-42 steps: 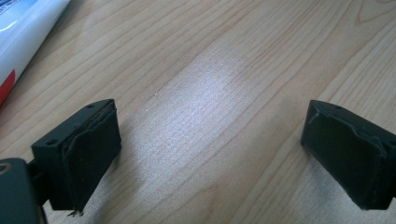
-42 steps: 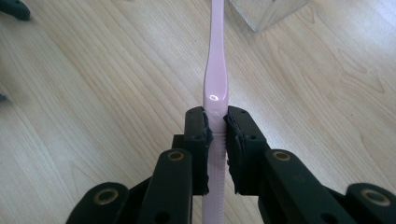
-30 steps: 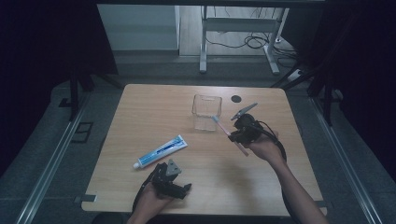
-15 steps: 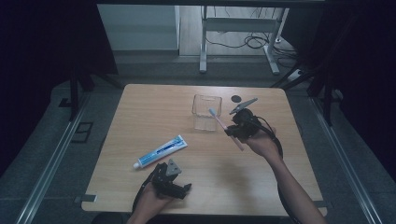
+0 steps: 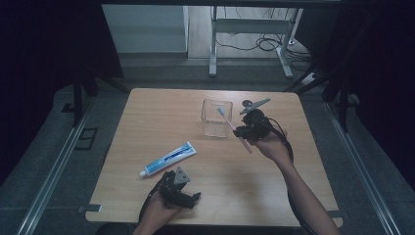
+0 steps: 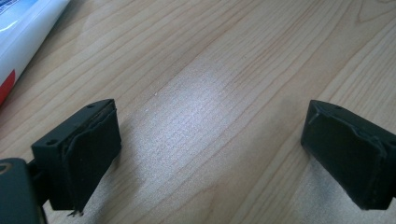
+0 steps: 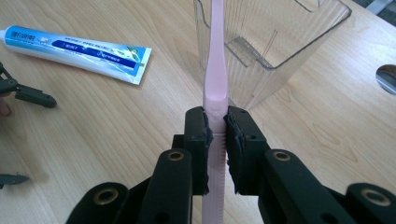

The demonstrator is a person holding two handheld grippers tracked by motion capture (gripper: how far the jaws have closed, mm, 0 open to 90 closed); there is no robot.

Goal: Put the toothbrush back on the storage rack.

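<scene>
My right gripper (image 5: 243, 132) (image 7: 217, 135) is shut on a pink toothbrush (image 7: 215, 70) at mid-handle. The toothbrush (image 5: 229, 122) slants up to the left, and its white head lies over the rim of a clear plastic cup (image 5: 216, 118) (image 7: 275, 42) standing at the middle back of the wooden table (image 5: 274, 186). A blue-and-white toothpaste tube (image 5: 168, 158) (image 7: 74, 46) lies flat left of centre. My left gripper (image 5: 188, 198) (image 6: 210, 149) rests near the table's front edge, open, with bare wood between its pads (image 6: 95, 149). The tube's end (image 6: 21, 32) sits at the left gripper view's top left.
A dark round object (image 5: 247, 103) (image 7: 386, 77) lies on the table just right of the cup. Beyond the table's far edge stand a metal frame (image 5: 249, 29) and cables on the floor. Dark curtains flank both sides.
My right gripper has carried the toothbrush a little to the left, bringing its head over the cup's rim. The left gripper has stayed in place.
</scene>
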